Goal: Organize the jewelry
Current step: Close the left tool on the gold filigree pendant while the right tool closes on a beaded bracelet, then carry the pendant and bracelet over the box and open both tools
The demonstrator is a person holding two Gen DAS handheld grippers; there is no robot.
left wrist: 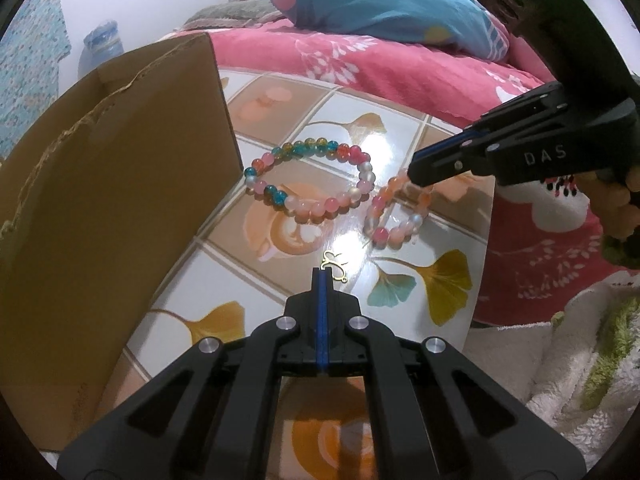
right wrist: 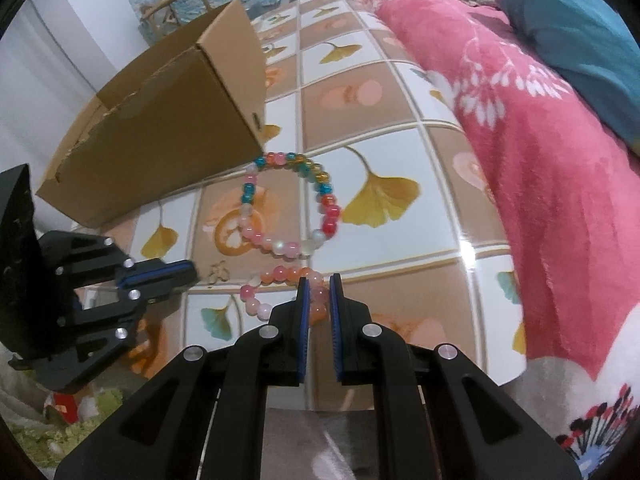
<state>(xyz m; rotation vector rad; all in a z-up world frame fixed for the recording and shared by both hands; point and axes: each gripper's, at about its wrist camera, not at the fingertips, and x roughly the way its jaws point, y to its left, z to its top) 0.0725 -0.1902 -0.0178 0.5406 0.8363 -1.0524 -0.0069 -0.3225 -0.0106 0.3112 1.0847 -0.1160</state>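
Fingers of the left hand-held gripper (left wrist: 322, 276) pinch a gold charm (left wrist: 335, 267) near the cardboard box (left wrist: 116, 184); the right hand-held gripper (right wrist: 319, 280), narrowly parted, straddles the pink bracelet (right wrist: 280, 276).

Counter (left wrist: 400, 128), covered in a glossy tile-print cloth with ginkgo leaves and coffee cups. Lying directly on it: a cardboard box (left wrist: 112, 184) at 9 o'clock in the left wrist view; a large multicoloured bead bracelet (left wrist: 308, 180) at centre, just beside the box corner; a smaller pink-orange bead bracelet (left wrist: 394, 216) at 3 o'clock of the large one, close by; a small gold charm (left wrist: 334, 266) at 6 o'clock of the large bracelet, apart from both.
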